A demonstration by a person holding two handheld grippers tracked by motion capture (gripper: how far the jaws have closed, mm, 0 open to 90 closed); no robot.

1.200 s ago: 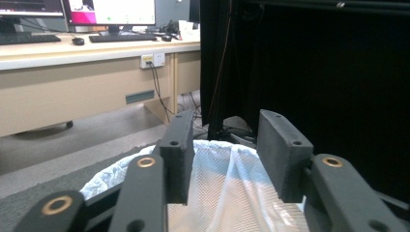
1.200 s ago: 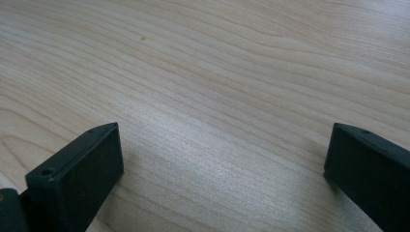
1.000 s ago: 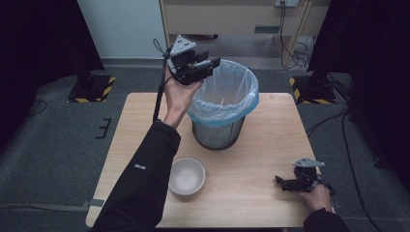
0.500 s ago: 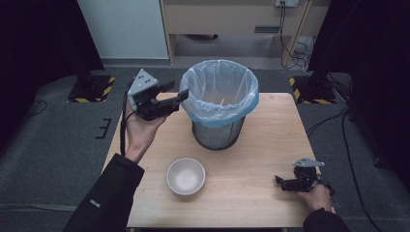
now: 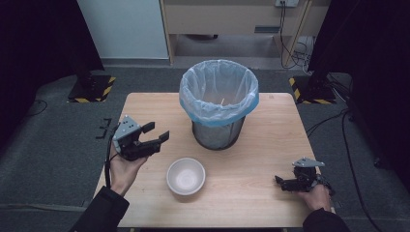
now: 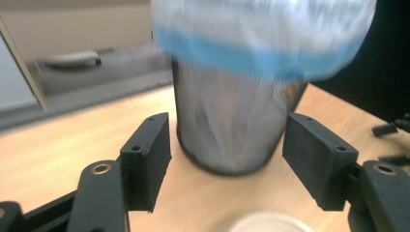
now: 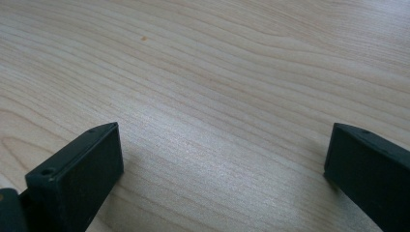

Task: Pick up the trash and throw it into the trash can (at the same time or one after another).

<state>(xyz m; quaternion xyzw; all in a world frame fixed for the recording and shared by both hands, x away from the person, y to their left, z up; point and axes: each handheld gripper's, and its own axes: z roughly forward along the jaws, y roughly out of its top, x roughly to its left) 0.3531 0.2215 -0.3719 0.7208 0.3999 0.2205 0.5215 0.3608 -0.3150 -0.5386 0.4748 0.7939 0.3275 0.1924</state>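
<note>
Having swung down from above the mesh bin with blue liner (image 5: 218, 104), the left gripper (image 5: 153, 136), jaws just opening and empty, nears the white round bowl (image 5: 185, 176); right gripper (image 5: 282, 181) rests open.

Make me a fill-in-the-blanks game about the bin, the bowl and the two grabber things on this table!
1. The wire bin is lined with a ____ plastic bag.
2. The white bowl sits on the table, and inside it is ____.
3. The left gripper has its jaws ____, with nothing between them.
4. The right gripper rests on the ____.

Missing words: blue; empty; open; table
</note>
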